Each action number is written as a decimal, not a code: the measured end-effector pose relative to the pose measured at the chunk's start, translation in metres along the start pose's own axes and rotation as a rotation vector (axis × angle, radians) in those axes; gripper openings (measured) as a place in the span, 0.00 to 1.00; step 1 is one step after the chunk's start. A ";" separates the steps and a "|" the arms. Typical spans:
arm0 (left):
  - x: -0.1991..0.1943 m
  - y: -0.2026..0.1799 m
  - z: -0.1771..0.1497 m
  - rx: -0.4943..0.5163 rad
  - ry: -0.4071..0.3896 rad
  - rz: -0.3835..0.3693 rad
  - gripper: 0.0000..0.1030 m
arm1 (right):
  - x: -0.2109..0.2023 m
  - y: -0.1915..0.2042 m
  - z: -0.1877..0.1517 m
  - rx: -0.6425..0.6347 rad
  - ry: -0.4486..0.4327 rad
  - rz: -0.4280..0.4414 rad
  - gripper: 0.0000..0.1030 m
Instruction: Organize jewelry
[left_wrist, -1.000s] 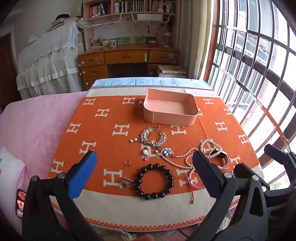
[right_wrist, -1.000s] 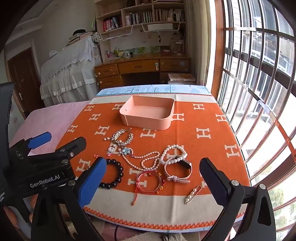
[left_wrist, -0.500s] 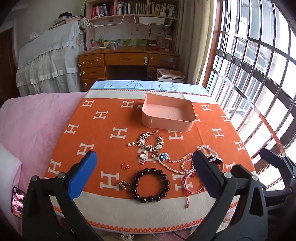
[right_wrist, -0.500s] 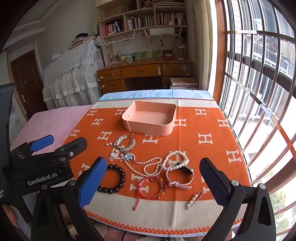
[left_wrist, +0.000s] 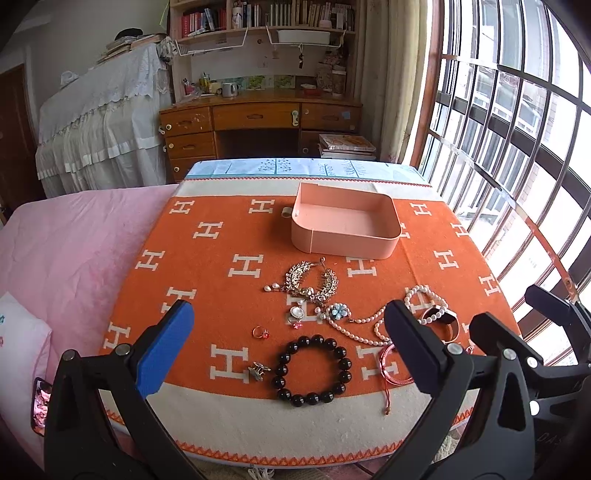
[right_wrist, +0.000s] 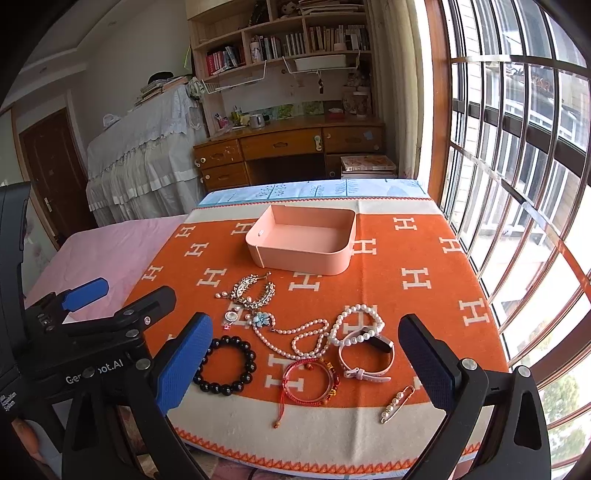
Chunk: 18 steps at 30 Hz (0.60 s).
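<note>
Left gripper (left_wrist: 288, 345) and right gripper (right_wrist: 303, 356), both with jaws spread wide and grasping nothing, held above the near edge of an orange H-patterned cloth (right_wrist: 417, 243). In the left wrist view the left gripper's right finger (left_wrist: 417, 350) hides part of the pearl necklace (left_wrist: 351, 325) and red cord bracelet (left_wrist: 391, 369); the small items beside the black bead bracelet (left_wrist: 313, 369) are too small to identify surely. The pink tray (right_wrist: 303, 240) stands farther back on the cloth, its interior bare. The jewelry lies loose between tray and grippers: ornate hairpiece (right_wrist: 255, 288), pearl bracelet (right_wrist: 356, 321), pink-strapped watch (right_wrist: 365, 354), pearl pin (right_wrist: 397, 404).
</note>
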<state>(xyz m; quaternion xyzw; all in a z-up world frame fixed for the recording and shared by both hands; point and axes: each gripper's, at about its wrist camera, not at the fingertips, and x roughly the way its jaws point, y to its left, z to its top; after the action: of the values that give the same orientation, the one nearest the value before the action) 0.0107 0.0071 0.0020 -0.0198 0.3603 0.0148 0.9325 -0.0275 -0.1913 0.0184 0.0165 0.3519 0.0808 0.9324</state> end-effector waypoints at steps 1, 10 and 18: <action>0.001 0.000 0.001 0.001 0.000 0.001 0.99 | 0.002 0.001 0.000 0.002 0.003 0.000 0.99; 0.008 0.006 0.004 -0.008 0.009 0.017 0.99 | 0.014 0.002 0.003 0.004 0.013 0.006 0.99; 0.012 0.010 0.005 -0.014 0.018 0.025 0.98 | 0.021 0.003 0.008 0.004 0.017 0.009 0.99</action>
<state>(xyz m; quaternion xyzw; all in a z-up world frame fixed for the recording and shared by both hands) 0.0230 0.0178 -0.0028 -0.0220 0.3689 0.0289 0.9288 -0.0072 -0.1847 0.0116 0.0193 0.3599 0.0844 0.9290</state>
